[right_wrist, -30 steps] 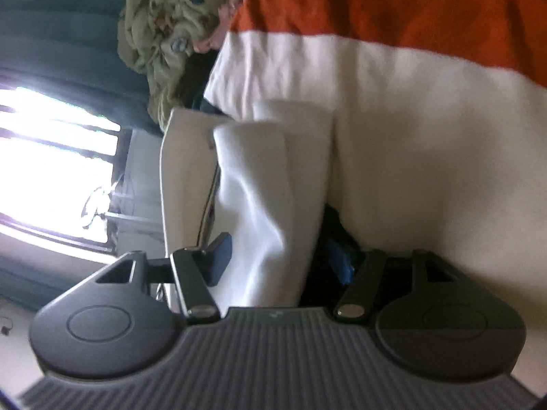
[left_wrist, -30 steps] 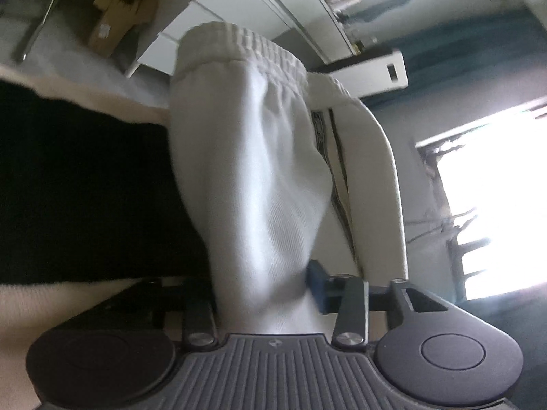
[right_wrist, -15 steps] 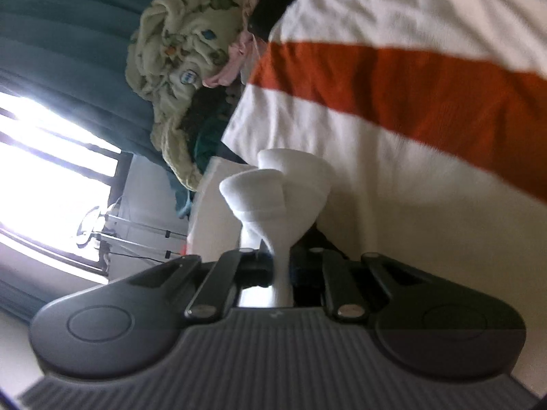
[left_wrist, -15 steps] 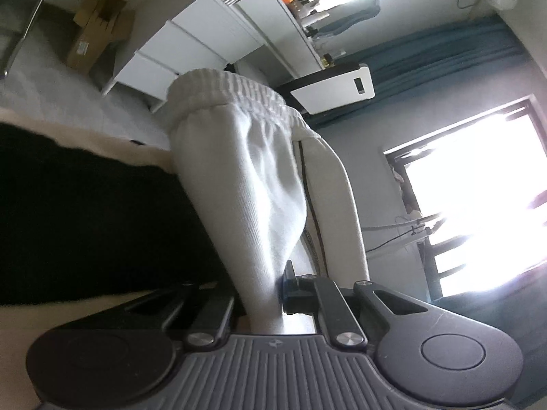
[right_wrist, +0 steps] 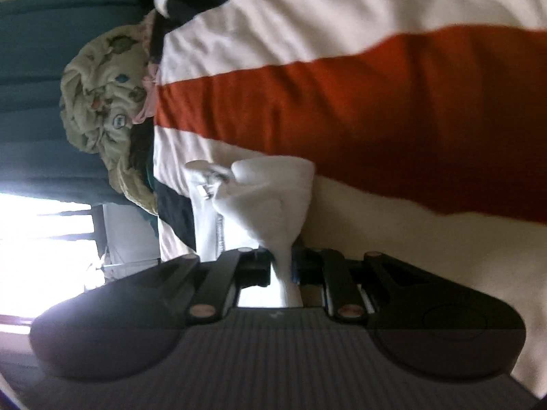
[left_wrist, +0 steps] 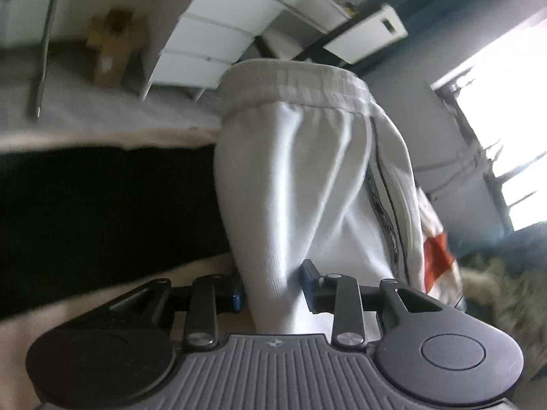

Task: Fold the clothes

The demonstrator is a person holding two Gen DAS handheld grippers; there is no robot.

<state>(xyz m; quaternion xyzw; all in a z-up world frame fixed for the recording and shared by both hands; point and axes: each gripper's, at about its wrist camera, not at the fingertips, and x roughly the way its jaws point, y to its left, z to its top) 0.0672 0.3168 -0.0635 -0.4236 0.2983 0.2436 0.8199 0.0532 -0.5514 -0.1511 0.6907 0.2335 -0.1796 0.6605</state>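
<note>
Above the striped blanket (right_wrist: 376, 109), white pants (left_wrist: 301, 184) hung stretched between both grippers, the left (left_wrist: 273, 290) clenched on fabric below the twelve-o'clock waistband and the right (right_wrist: 282, 266) pinching a bunched end, presumably to keep them taut for folding.

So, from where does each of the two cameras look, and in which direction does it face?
Left wrist: on the left hand-held gripper, looking along its fingers at the white garment it pinches; white drawers behind.
Right wrist: on the right hand-held gripper, facing a clamped fold of that garment above the striped blanket.
Shared: the garment, blanket and window.
</note>
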